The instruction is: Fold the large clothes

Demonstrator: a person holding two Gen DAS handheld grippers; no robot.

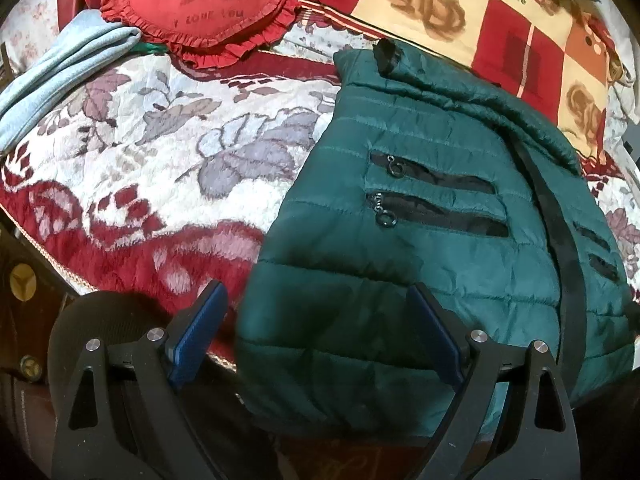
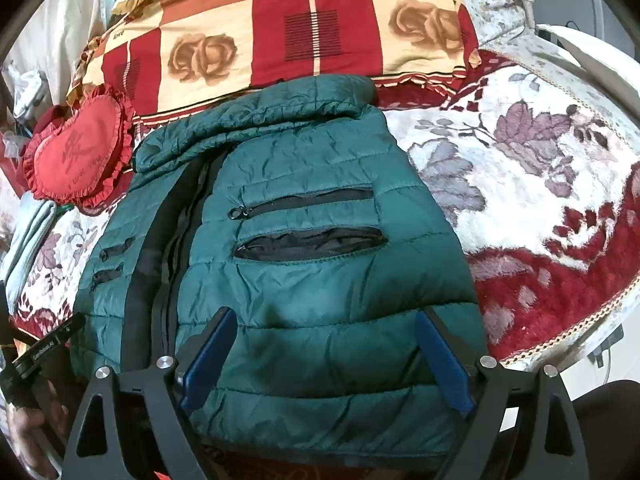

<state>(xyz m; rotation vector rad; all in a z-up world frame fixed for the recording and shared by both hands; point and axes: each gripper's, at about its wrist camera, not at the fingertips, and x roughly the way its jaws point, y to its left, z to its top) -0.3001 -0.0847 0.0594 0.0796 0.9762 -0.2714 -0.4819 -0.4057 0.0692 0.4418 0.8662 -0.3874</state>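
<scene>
Hovering over near hem of green puffer jacket [image 1: 420, 216], w/ left gripper [image 1: 316, 336] spread wide, nothing held, straddling the jacket's near-left corner; right gripper [image 2: 324, 360] likewise wide open & empty, poised over hem on the right half. Lying front-up on floral blanket [image 1: 160, 160], zip centre-line running near-to-far, collar end far, sleeves seemingly tucked in already. Judging next step as pinching the hem at both corners & carrying it far toward collar: worth closing on full thickness of padding, not just shell fabric, since slick quilted nylon prob. slips; lifting both sides evenly to keep fold square; pressing air out after, as puffy fill likely springing back. Showing in left view only: hem corner overhanging bed edge, folded pale-blue garment [image 1: 60, 68] far left, dark wooden furniture [image 1: 24, 288] at near left. Showing in right view only: bare blanket on jacket's right side, lower right pocket gaping open, hand w/ other tool at near-left edge. Lying farther off in both: red heart cushion [image 2: 80, 152], then checked rose pillow [image 2: 280, 32] just beyond the collar.
</scene>
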